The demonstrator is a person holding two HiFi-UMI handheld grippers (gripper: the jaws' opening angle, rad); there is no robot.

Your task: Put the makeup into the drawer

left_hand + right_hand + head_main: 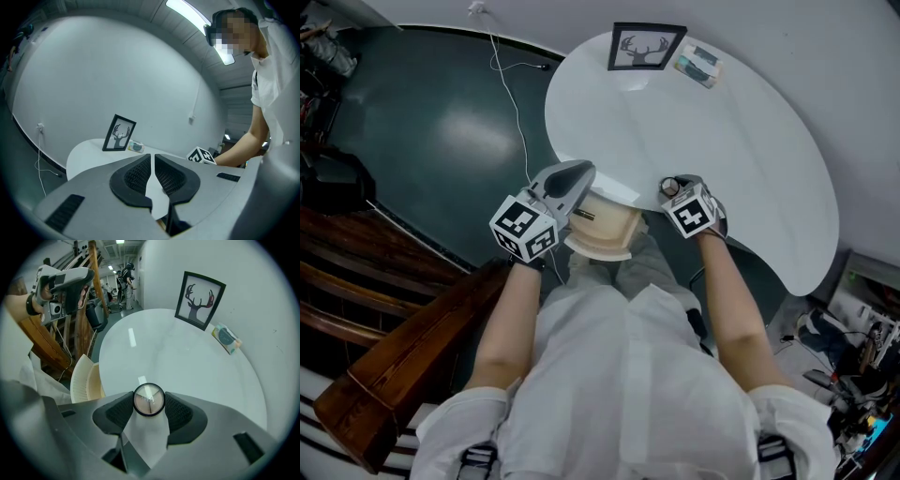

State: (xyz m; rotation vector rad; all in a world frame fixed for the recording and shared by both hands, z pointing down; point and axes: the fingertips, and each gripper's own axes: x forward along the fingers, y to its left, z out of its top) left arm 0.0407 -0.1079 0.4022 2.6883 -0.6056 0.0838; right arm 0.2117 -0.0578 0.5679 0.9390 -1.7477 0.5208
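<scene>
Right gripper (679, 193): jaws clamped on the small round makeup compact with black rim and clear lid (148, 400), one pad on each side of the rim. The compact is held over the near edge of the white rounded counter (722, 141), just right of the drawer.

Cream-coloured drawer (598, 251) is pulled open under the counter's near edge, in front of the person's lap. I can't make out what's inside it.

Left gripper (153, 161): jaws together bar a thin slit, nothing between them. It sits over the drawer's left side, nose pointing across the counter. Can't tell whether it touches the drawer.

At the far edge of the counter, a black-framed deer-antler picture (647, 47) stands upright against the wall. A small teal-and-white packet (698, 66) lies just right of it.
</scene>
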